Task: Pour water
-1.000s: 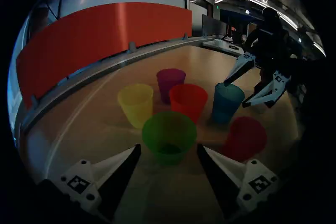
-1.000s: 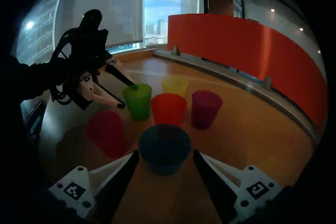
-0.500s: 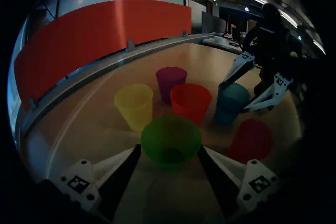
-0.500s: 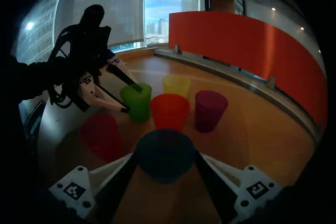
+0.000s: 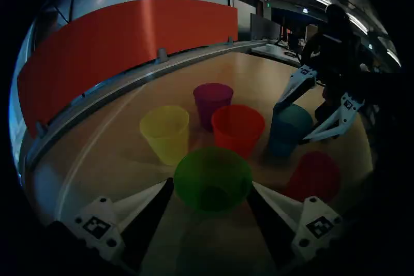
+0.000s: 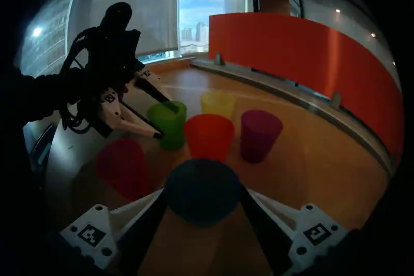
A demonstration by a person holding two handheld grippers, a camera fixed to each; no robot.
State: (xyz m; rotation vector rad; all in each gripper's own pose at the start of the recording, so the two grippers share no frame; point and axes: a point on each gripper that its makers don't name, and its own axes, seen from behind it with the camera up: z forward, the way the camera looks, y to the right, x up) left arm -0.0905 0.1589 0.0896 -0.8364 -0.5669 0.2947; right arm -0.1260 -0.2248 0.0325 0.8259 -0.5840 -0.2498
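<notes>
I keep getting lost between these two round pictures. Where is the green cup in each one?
Left gripper view: the green cup sits bottom centre, close up, between the left tool's own two fingers.
Right gripper view: the green cup is left of centre, farther off, with the left tool reaching around it.
Shared landmark: the orange cup right next to it, in the middle of the group.

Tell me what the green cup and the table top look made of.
The green cup looks like thin plastic, translucent and smooth: its darker bottom shows through the wall. The table top looks like wood or wood-look laminate with a satin finish: warm brown, with soft light streaks; which of the two is open.
</notes>
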